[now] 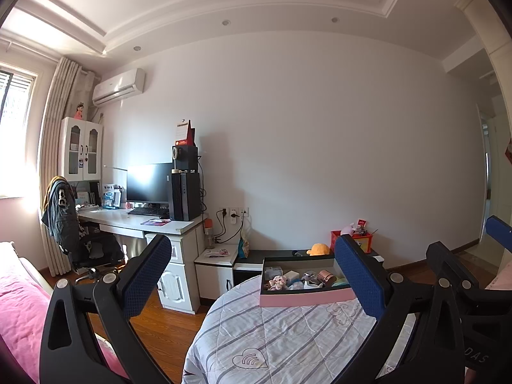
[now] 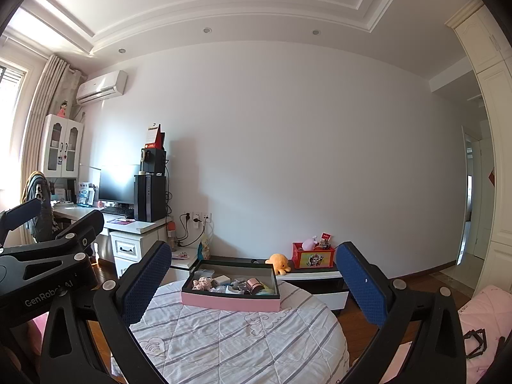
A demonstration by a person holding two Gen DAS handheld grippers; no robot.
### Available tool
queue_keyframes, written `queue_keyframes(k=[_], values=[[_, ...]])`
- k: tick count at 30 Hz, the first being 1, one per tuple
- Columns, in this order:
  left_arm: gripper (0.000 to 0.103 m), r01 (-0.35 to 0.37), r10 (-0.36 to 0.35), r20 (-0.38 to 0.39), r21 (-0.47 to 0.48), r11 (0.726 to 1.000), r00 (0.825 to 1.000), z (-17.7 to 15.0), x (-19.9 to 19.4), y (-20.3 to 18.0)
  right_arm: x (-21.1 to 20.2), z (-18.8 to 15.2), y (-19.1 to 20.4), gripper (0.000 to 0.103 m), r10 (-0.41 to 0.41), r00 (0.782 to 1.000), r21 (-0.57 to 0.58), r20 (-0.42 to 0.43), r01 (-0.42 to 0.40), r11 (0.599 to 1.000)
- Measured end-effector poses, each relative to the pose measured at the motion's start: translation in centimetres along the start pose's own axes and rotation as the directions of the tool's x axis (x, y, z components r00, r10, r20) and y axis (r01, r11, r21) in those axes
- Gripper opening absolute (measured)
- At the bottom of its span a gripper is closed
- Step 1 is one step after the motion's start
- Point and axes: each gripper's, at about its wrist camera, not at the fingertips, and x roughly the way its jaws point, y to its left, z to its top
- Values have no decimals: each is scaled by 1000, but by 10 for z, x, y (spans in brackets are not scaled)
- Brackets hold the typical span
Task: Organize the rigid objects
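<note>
Both my grippers, left [image 1: 256,275] and right [image 2: 252,281], gape wide, empty; pink box [image 2: 230,302] of trinkets at frame centre. Stage unclear.

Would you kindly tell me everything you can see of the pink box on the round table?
The pink box is a shallow, open rectangular tray, seemingly cardboard, with pale pink outer walls and a dark rim and lining. It sits flat at the far edge of the round table's striped quilted cover, lidless. Inside lie small items: a pinkish plush toy, a white block, a copper-coloured cylinder, and others too small to identify. Neither gripper touches it; both hang open well short of it.
</note>
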Motion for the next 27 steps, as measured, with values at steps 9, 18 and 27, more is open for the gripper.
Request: queue_keyframes(k=[9, 18, 27], values=[[103, -11, 11, 2, 3, 1000, 1000, -3, 1, -4, 0, 1, 1, 103, -5, 1000, -3, -9, 5, 1000], [103, -17, 17, 7, 6, 1000, 1000, 0, 1, -7, 0, 2, 4, 103, -8, 1000, -4, -11, 8, 1000], [103, -14, 14, 1, 2, 1000, 1000, -1, 3, -7, 1, 3, 4, 103, -9, 1000, -4, -12, 9, 1000]])
